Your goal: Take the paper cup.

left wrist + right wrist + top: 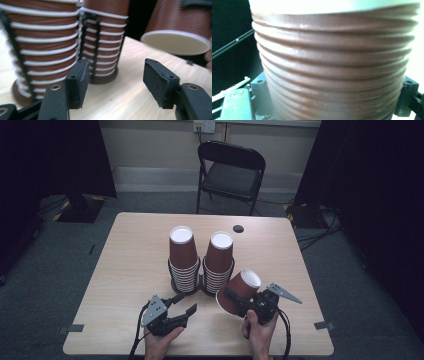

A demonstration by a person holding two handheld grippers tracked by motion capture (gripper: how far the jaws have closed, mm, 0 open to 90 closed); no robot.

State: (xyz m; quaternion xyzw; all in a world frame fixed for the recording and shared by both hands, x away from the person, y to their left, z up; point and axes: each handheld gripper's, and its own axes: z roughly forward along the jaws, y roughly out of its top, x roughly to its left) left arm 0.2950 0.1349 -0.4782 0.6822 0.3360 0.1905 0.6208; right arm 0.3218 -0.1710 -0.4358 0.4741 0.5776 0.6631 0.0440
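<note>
Two stacks of upturned brown ribbed paper cups stand mid-table in black wire holders, the left stack (183,260) (45,45) beside the right stack (219,262) (105,37). My right gripper (237,299) is shut on a single brown cup (240,291) (180,25) (332,62). That cup is tilted just right of the stacks, its open rim facing down and to the left. One of its fingers (409,96) presses the cup's side. My left gripper (186,303) (116,75) is open near the front edge, pointing at the stacks' bases with nothing between its pads.
A black folding chair (231,172) stands behind the wooden table (135,265). A dark round hole (238,228) sits near the table's far edge. Dark curtains hang at both sides. Cables lie on the floor at the right (315,237).
</note>
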